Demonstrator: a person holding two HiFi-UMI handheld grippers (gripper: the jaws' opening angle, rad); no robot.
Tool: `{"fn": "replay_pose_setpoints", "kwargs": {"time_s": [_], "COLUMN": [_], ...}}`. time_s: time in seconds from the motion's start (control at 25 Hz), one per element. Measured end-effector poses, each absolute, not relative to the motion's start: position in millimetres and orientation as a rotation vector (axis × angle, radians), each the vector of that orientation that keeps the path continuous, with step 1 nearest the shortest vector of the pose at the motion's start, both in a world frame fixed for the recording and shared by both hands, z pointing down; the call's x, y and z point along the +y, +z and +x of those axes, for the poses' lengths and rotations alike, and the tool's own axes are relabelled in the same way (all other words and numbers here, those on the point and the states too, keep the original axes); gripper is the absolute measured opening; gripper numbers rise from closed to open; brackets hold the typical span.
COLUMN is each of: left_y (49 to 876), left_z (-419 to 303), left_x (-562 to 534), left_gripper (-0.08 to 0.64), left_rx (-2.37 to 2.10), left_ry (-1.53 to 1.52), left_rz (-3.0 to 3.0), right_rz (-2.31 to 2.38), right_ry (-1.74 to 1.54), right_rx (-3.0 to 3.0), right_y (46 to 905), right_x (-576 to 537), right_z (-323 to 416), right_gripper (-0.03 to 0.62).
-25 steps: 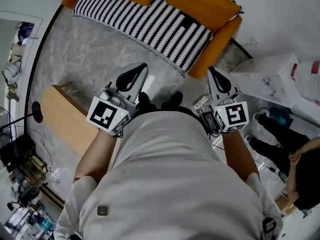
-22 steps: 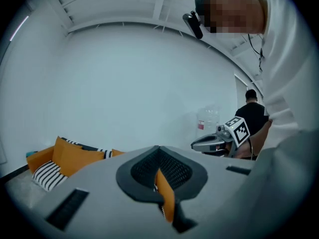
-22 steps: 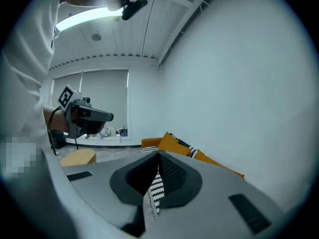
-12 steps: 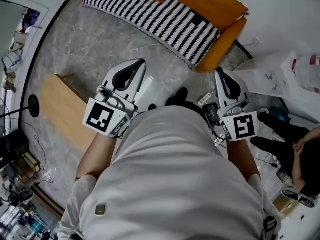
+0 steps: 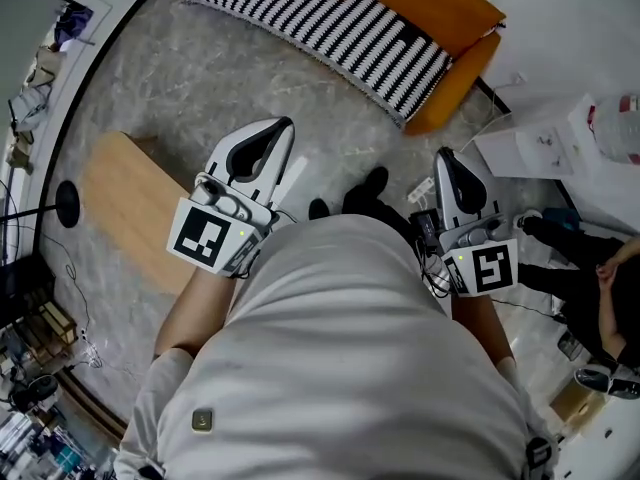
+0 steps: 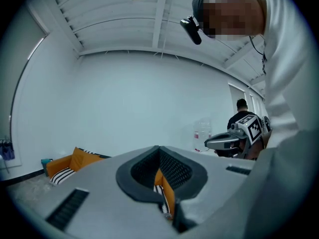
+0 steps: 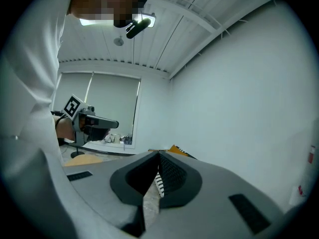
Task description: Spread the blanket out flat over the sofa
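A black-and-white striped blanket lies across the seat of an orange sofa at the top of the head view. Both grippers are held close to the person's body, well short of the sofa, and point towards it. My left gripper is shut with nothing in it. My right gripper is shut and empty too. In the left gripper view the shut jaws frame a strip of the sofa, and the sofa's end shows at lower left. In the right gripper view the jaws meet over a sliver of the stripes.
A low wooden table stands on the marble floor to the left. White boxes and floor cables lie to the right, near a seated person. A black stand and clutter fill the left edge.
The sofa and blanket have slid towards the top edge of the head view as the person backed away. Both grippers went with the body and stayed shut.
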State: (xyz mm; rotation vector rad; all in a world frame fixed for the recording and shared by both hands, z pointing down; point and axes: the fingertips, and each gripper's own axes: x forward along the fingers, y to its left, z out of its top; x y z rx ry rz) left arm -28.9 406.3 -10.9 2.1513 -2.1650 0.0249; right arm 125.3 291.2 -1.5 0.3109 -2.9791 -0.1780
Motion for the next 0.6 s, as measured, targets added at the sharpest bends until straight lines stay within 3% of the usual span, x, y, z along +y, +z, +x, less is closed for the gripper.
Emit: {"fn": "replay_pose_setpoints", "kwargs": {"time_s": [0.6], "left_y": [-16], "left_z": [-3], "left_x": [439], "left_gripper": [0.006], "left_rx": [-2.101], "left_ry": [0.025], "left_rz": [2.213], "right_rz": [0.391], "right_ry": [-0.136], "right_rx": [-2.981], "right_y": [-7], "right_x": [334], "right_z": [153], "right_gripper": [0.027]}}
